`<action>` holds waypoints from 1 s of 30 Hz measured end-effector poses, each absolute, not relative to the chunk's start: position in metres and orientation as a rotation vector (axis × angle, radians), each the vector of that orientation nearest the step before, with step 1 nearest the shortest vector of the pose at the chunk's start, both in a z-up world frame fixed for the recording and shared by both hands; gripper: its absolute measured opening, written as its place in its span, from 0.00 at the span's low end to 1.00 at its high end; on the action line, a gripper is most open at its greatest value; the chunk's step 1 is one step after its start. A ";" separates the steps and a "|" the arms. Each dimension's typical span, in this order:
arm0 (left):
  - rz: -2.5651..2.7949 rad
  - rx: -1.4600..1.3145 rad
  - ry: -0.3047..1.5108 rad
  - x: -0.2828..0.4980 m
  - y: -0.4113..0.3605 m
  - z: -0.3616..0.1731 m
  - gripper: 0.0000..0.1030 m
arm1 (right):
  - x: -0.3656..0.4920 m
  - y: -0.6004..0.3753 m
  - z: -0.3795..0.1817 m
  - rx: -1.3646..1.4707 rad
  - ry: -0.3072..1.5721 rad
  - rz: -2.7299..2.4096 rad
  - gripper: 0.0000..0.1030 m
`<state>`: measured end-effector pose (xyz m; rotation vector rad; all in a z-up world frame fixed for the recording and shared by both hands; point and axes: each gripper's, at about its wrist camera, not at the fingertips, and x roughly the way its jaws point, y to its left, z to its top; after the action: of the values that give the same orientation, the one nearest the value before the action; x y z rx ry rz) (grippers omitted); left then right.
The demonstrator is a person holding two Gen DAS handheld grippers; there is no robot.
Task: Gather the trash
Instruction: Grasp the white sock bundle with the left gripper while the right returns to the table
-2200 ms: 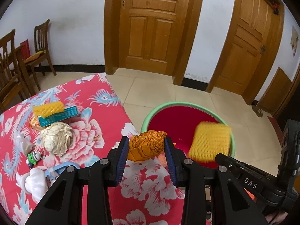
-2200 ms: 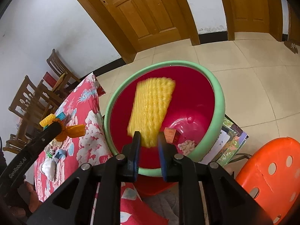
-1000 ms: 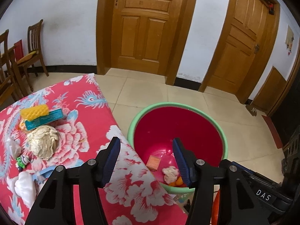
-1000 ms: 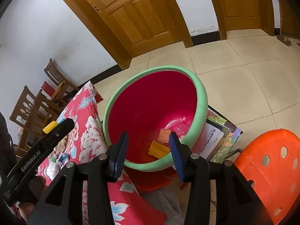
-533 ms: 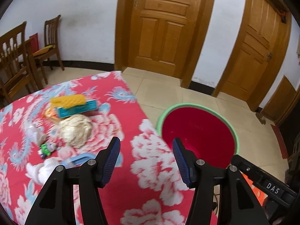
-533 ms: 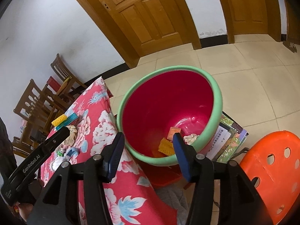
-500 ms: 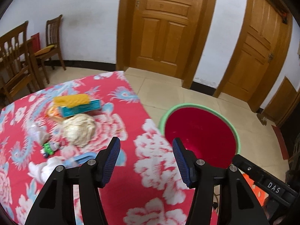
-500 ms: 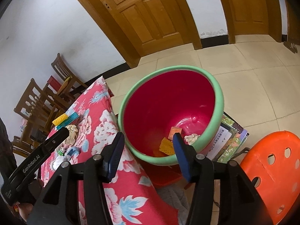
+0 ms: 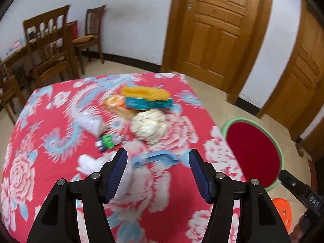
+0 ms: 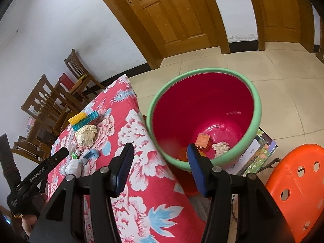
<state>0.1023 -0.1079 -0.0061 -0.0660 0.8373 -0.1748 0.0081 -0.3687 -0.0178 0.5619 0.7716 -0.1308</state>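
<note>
My left gripper (image 9: 158, 162) is open and empty above the red floral tablecloth (image 9: 40, 141), over a blue curved piece (image 9: 156, 158). Beyond it lie a crumpled beige paper ball (image 9: 149, 125), a small green wrapper (image 9: 107, 141), white tissue (image 9: 91, 162), clear plastic (image 9: 89, 121), a teal box (image 9: 149, 103) and yellow foam netting (image 9: 145, 92). My right gripper (image 10: 160, 158) is open and empty at the table edge beside the red bin with green rim (image 10: 202, 73). The bin also shows in the left wrist view (image 9: 253, 149). It holds an orange carton (image 10: 202, 139) and crumpled paper (image 10: 220, 146).
An orange perforated stool (image 10: 293, 178) stands right of the bin, with booklets (image 10: 257, 158) on the floor under it. Wooden chairs (image 9: 50, 50) stand behind the table. Two wooden doors (image 9: 212, 36) are in the back wall.
Both grippers released their trash into the bin and stay open. My left gripper has swung left, back over the table's clutter. My right gripper has shifted slightly left toward the table edge.
</note>
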 end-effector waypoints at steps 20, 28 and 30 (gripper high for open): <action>-0.011 -0.196 0.959 0.118 -0.054 -0.047 0.63 | 0.017 -0.351 -0.021 0.534 0.798 -0.097 0.55; -0.049 -0.216 0.979 0.125 -0.060 -0.059 0.63 | 0.021 -0.345 -0.023 0.524 0.812 -0.088 0.55; -0.054 -0.215 0.971 0.126 -0.059 -0.060 0.63 | 0.022 -0.344 -0.024 0.522 0.814 -0.086 0.55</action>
<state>0.1261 -0.0595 -0.0599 -0.2149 0.9710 -0.0544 0.0221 -0.3442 -0.0239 0.5224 0.8142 -0.0864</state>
